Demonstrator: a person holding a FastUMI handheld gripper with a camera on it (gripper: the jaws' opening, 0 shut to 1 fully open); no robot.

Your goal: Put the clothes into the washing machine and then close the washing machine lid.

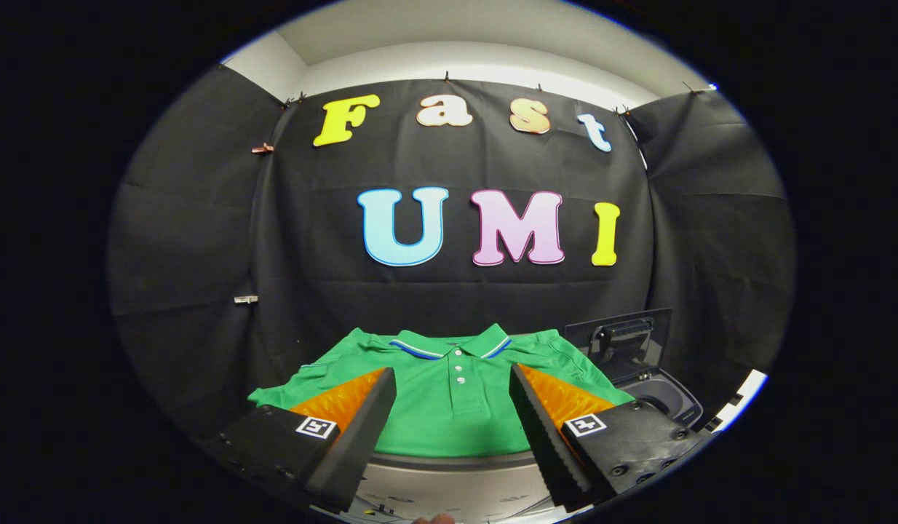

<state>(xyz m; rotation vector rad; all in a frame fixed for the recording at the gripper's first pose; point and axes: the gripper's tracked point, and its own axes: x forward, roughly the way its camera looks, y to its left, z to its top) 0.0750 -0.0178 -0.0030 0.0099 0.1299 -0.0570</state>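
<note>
While I am holding the gripper (453,407) level and short of the work, its two fingers are standing wide apart with nothing between them, and I am reading that as a set-up for a grab rather than a grip already made. Just ahead of the fingers, and framed in the gap between them, the green polo shirt (449,407) is lying spread flat with its collar away from me and its button placket running straight down the middle of the gap. I am judging that it is laid out this way so a pinch near the centre gathers enough cloth to lift the whole garment. It is resting on a pale round table (456,462), whose near rim is showing just below the shirt's hem, close to the fingertips. Beyond the right finger and off to that side, the washing machine (664,397) is sitting with its lid (620,342) standing upright and the drum mouth exposed, so the shirt has a short way to travel. Nothing is loaded yet; the lid closing is coming last.
</note>
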